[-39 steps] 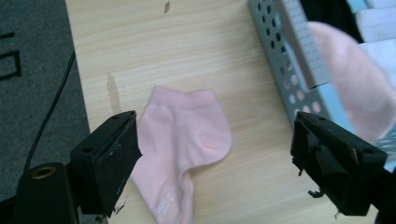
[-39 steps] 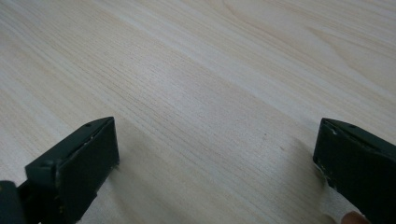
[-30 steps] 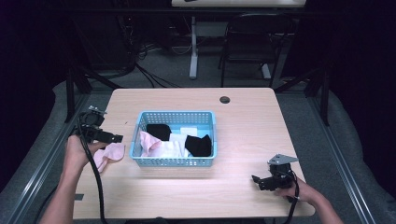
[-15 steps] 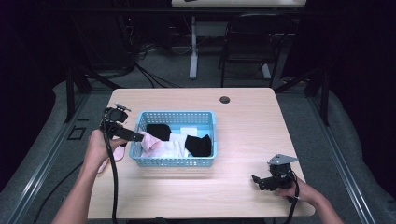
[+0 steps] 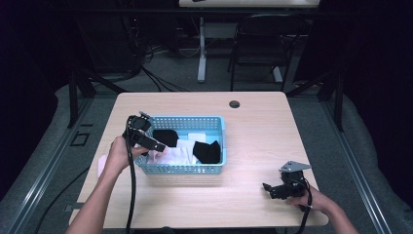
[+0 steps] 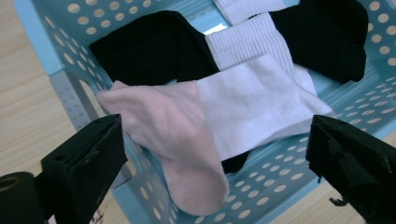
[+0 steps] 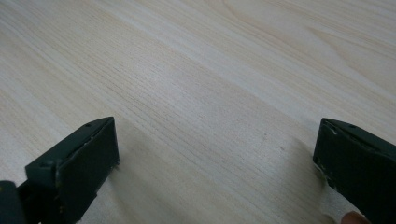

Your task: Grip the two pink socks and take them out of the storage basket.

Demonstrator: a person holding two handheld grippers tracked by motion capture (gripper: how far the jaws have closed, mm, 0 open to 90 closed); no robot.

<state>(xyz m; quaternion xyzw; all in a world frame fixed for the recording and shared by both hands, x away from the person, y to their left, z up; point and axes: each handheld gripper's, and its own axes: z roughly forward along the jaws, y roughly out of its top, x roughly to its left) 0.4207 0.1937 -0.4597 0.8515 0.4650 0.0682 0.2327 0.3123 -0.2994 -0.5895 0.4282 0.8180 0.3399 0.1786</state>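
Observation:
A light blue perforated basket (image 5: pixel 214 168) stands mid-table and holds several socks. My left gripper (image 5: pixel 158 146) hangs open over its left end. In the left gripper view, the open left gripper (image 6: pixel 217 140) frames a pink sock (image 6: pixel 173 140) draped over the basket wall (image 6: pixel 42 42). A white sock (image 6: pixel 252 107) lies beside the pink one, with black socks (image 6: pixel 154 51) behind them. My right gripper (image 5: pixel 269 189) rests low near the table's front right, and the right gripper (image 7: pixel 215 144) is open over bare wood with nothing between its jaws.
Another pale pink sock (image 5: pixel 101 163) lies on the table left of the basket, partly behind the left hand. A round black cable hole (image 5: pixel 234 104) sits near the far edge. A chair (image 5: pixel 258 44) and a desk leg stand beyond the table.
My left gripper has moved right from the table's left side, where the pink sock lies, to over the basket's left end. The right gripper has stayed put.

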